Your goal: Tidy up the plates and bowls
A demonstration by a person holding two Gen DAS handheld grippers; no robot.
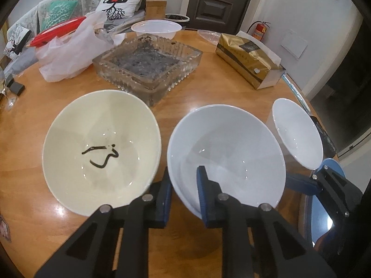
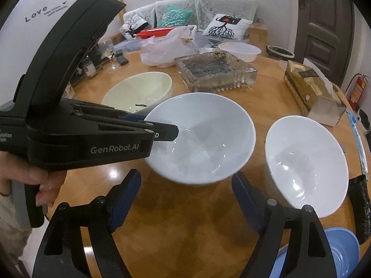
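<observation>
We clamp our left gripper (image 1: 183, 185) on the near rim of the large white bowl (image 1: 228, 153), while our right gripper (image 2: 185, 199), just beside that bowl, gapes empty.

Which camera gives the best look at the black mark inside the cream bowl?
The left wrist view: the cream bowl faces the lens, its black mark fully visible. In the right wrist view the left gripper hides most of it.
</observation>
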